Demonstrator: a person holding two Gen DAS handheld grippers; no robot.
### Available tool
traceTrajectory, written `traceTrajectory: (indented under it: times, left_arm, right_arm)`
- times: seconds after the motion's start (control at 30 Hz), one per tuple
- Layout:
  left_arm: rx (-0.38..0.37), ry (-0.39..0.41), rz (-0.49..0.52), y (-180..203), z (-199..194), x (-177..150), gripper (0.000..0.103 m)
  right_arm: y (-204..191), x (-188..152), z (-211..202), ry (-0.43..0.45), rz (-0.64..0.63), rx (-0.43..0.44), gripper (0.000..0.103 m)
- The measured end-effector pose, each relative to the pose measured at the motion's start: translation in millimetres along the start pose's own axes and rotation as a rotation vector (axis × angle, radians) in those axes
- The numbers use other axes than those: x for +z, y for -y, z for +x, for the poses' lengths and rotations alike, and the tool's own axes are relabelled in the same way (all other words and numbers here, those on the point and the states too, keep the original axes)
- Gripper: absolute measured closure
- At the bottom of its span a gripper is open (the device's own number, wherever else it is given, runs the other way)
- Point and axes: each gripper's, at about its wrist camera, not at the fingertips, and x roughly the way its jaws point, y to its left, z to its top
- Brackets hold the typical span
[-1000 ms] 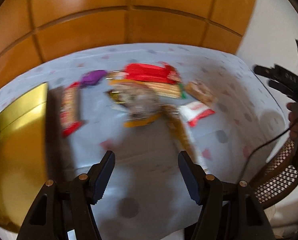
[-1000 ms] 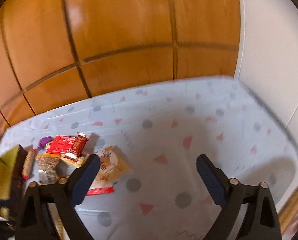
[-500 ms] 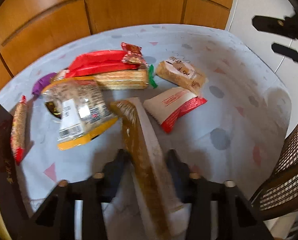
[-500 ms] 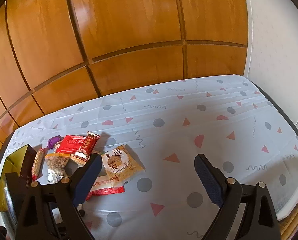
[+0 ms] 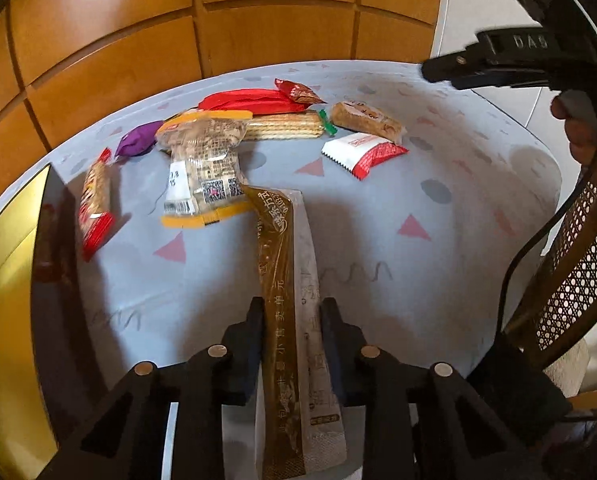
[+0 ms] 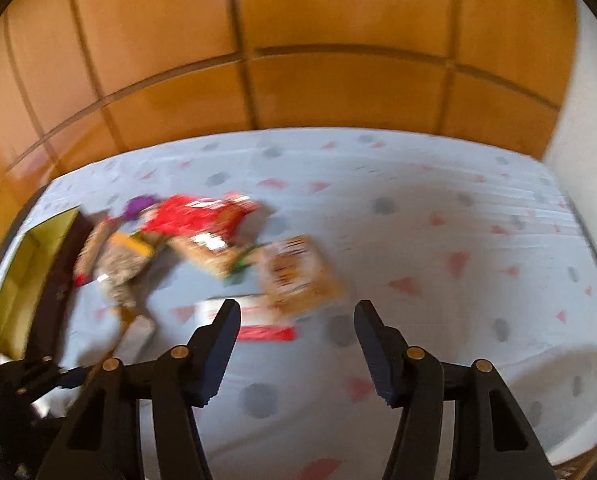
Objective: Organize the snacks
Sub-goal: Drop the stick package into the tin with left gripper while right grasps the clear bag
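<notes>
Snacks: loose pile on the tablecloth (image 5: 378,280), far side, next to gold box (image 5: 6,280) at left edge.
Long brown/white packet (image 5: 286,280): end-on between L jaws, near end off cloth.
L gripper (image 5: 292,320): just closed, clamped on long brown/white packet.
R gripper (image 6: 296,316): jaws apart, been closing, nothing between; over white/red packet (image 6: 258,320), view blurred.
Pile: red packs (image 5: 254,102), wafer bar (image 5: 284,126), purple candy (image 5: 136,142).

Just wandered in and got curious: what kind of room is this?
Probably a home dining or living room: a table under a pale patterned tablecloth, orange-brown wooden wall panelling behind it, and a woven cane chair back beside it.
</notes>
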Motion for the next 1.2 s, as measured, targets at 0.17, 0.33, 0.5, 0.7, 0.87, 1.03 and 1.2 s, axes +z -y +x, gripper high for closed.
traceTrajectory:
  times: [0.17, 0.33, 0.5, 0.7, 0.87, 1.03, 1.2]
  left_arm:
    - [0.006, 0.002, -0.002, -0.1, -1.9, -3.9, 0.075]
    - [0.013, 0.017, -0.001, -3.5, -7.1, -12.7, 0.076]
    - [-0.002, 0.032, -0.026, -13.0, -13.2, -24.7, 0.076]
    - [-0.022, 0.042, -0.087, -25.8, -14.8, -30.5, 0.075]
    - [-0.031, 0.044, -0.087, -29.1, -16.1, -30.5, 0.077]
    - [-0.042, 0.074, -0.082, -32.4, -29.7, -31.1, 0.078]
    - [-0.047, 0.132, -0.117, -42.1, -55.2, -20.4, 0.078]
  right_arm:
    - [-43.5, 1.5, 17.2, -0.056, 0.026, 0.205, 0.043]
    - [-111.9, 2.0, 51.4, -0.140, -0.039, 0.300, 0.036]
    - [-160.9, 10.2, 87.4, -0.182, -0.101, 0.289, 0.034]
    - [-163.4, 9.8, 119.9, -0.223, -0.066, 0.258, 0.058]
    - [-148.6, -5.4, 93.8, -0.197, -0.092, 0.233, 0.064]
    - [-113.8, -23.3, 64.8, -0.190, -0.086, 0.198, 0.065]
    - [-95.8, -41.6, 60.2, -0.206, -0.080, 0.202, 0.067]
